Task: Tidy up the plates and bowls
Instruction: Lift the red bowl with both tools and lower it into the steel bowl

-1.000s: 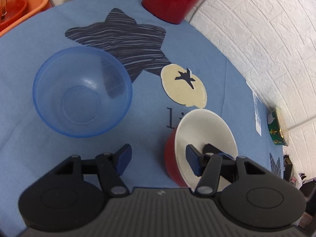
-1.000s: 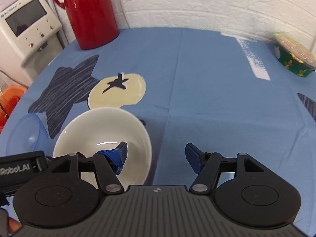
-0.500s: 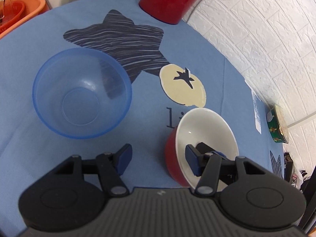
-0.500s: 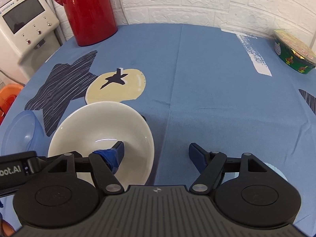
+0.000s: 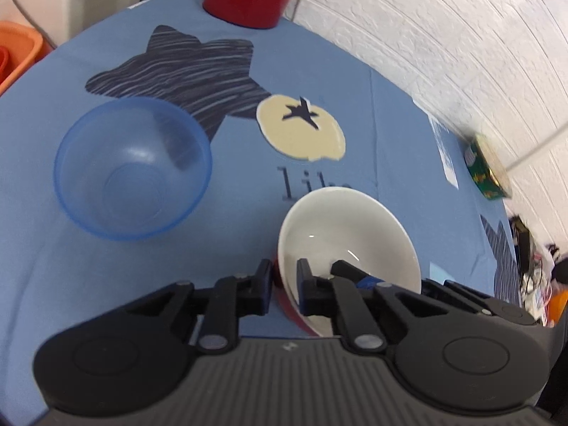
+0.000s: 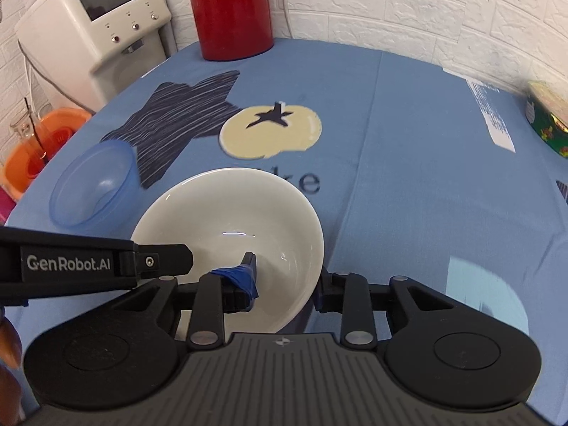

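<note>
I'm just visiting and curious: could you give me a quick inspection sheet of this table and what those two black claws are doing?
Surface: blue tablecloth with star and fruit prints.
Job's things: red-and-white bowl; empty blue bowl apart from it.
Clutter: red jug; green tin at far edge.
Grippers: left gripper pinching the red-and-white bowl's rim; right gripper straddling the opposite rim, grip unclear.
Cables: one beside the white appliance.
Surroundings: white brick wall; orange basin.
</note>
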Available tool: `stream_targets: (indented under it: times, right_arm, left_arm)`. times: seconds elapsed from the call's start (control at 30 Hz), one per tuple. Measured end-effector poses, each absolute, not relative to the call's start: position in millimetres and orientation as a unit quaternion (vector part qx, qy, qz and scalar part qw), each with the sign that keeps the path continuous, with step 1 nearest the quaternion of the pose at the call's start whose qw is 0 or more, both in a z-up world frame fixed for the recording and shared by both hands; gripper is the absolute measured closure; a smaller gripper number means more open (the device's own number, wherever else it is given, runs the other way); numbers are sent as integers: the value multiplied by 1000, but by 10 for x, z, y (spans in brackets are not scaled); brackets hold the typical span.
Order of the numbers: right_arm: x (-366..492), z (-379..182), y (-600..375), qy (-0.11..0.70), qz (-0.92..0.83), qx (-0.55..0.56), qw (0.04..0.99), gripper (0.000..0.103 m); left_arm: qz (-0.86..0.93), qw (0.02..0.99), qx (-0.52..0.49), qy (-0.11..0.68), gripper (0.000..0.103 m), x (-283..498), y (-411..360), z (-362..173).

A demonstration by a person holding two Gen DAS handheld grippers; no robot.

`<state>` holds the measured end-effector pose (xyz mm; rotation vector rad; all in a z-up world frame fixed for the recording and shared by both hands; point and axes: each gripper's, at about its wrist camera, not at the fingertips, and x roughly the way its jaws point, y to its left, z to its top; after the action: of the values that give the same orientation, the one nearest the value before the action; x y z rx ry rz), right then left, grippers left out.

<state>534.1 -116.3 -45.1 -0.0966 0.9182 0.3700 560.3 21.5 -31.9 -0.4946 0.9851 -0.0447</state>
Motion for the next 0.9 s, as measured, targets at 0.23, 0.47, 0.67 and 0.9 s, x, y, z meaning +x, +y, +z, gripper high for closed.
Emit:
stream_targets:
  times: [0.23, 0.47, 0.67, 0.9]
  right_arm:
    - [4670, -246, -1163, 424, 177, -51, 887, 86]
    - [4048, 29, -1179, 403, 181, -45, 896, 85]
    - [3507, 148, -1306, 387, 179, -33, 904, 82]
    - [2956, 162, -1569, 376, 158, -17, 913, 82]
  left_arm:
    - [-48, 853, -219, 472, 97, 4942, 181, -100]
    - [-60, 864, -217, 450, 97, 4251, 171, 174]
    - [-71, 877, -202, 431, 97, 3713, 50, 327]
    - [-105, 882, -186, 420, 97, 3144, -205, 386]
